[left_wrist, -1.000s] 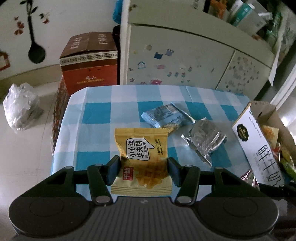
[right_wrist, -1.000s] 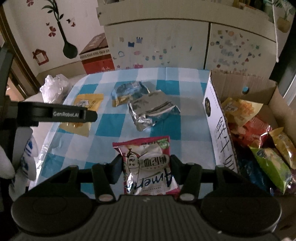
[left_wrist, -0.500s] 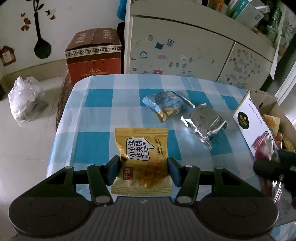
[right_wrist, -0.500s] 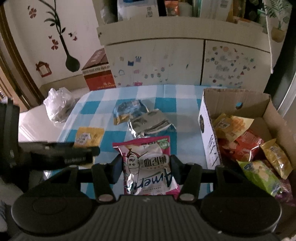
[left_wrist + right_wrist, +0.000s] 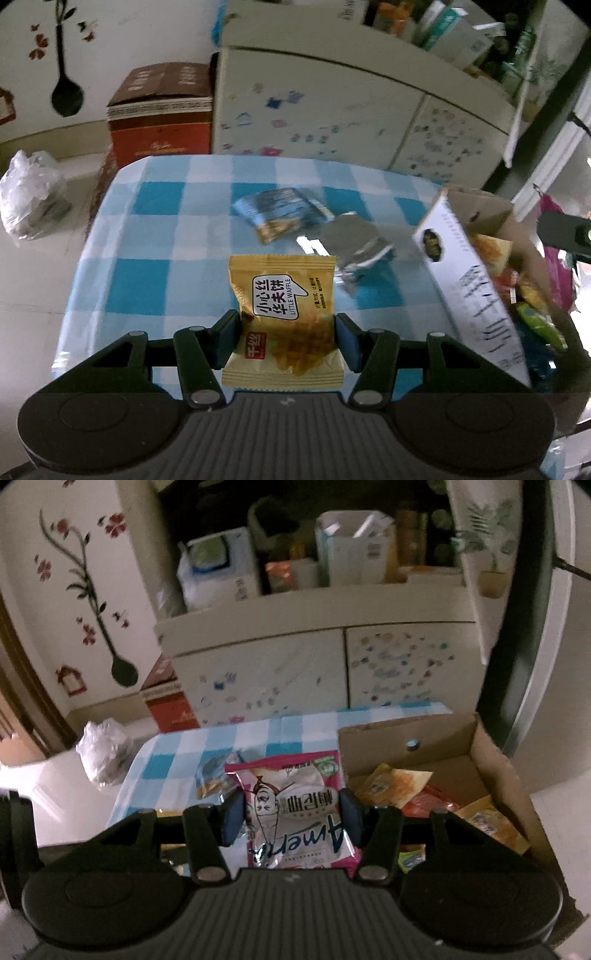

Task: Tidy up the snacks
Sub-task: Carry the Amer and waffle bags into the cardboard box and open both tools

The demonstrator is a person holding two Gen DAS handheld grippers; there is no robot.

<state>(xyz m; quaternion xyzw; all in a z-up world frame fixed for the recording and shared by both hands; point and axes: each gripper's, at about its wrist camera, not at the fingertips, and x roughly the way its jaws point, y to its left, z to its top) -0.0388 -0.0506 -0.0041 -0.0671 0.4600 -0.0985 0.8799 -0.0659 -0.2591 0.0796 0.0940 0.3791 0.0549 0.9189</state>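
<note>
My left gripper (image 5: 286, 341) is shut on a yellow waffle packet (image 5: 284, 314) and holds it above the blue checked table (image 5: 155, 236). My right gripper (image 5: 291, 818) is shut on a pink and silver snack bag (image 5: 295, 808), held high by the near left corner of the open cardboard box (image 5: 436, 746). The box (image 5: 461, 280) holds several snack packets and stands at the table's right end. A blue packet (image 5: 280, 214) and a silver packet (image 5: 356, 245) lie on the table.
A cream cabinet (image 5: 332, 110) with stickers stands behind the table, with cartons on top. A red-brown carton (image 5: 159, 114) and a white plastic bag (image 5: 29, 195) are on the floor at the left. The other gripper's arm (image 5: 565, 232) shows at the right edge.
Both grippers have risen with their packets. The right gripper has lifted higher and moved right, over the box's left edge. The left gripper has also shifted toward the box.
</note>
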